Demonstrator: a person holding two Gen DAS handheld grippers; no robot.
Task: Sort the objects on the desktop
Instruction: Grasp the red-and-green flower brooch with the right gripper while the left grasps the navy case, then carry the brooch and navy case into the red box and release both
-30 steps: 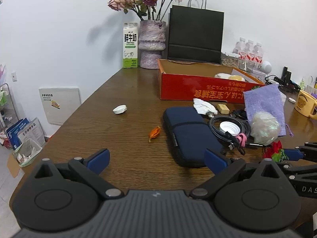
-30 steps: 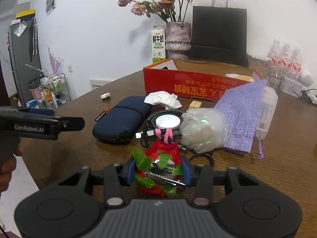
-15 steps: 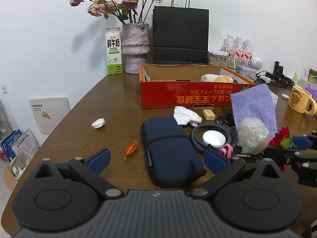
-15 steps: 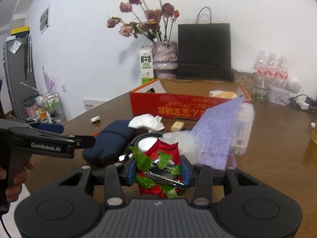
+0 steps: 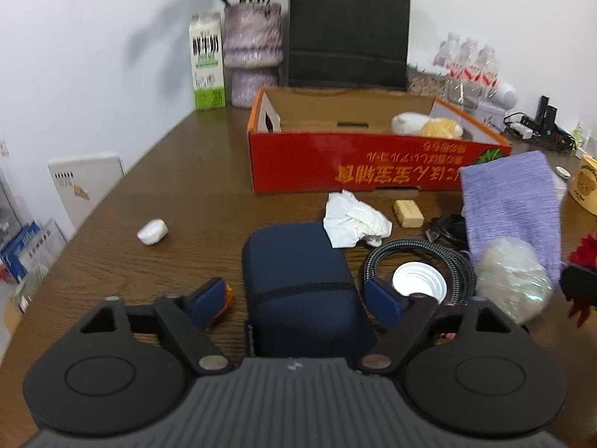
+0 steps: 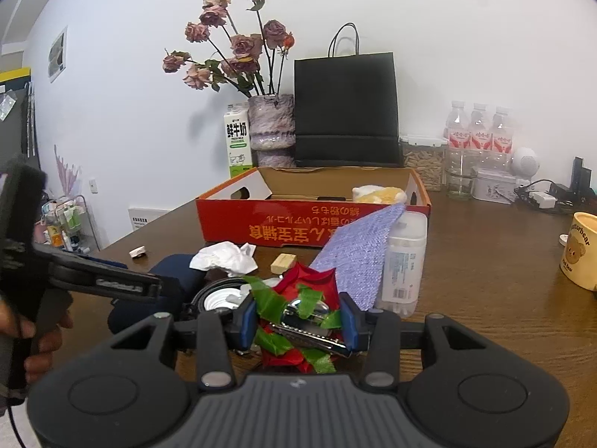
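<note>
Biggest risk: left gripper (image 5: 294, 300) fingers closing around the navy pouch (image 5: 298, 280), not yet pressing. It's soft, rounded fabric on the wood-grain tabletop (image 5: 179, 201), so they may squash it or slide off, and the crumpled tissue (image 5: 352, 218) overlapping its far corner could drag along. Right gripper (image 6: 298, 321) is clamped on the red-and-green ribbon flower (image 6: 298, 295), held above the tabletop; loose petals may snag the braided cable coil (image 5: 421, 257). Destination probably the red cardboard box (image 5: 335, 170).

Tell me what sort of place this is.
Probably a home or small office room with a cluttered wooden table: a vase of dried roses against the wall, a milk carton, and bottled water beside a power strip.
</note>
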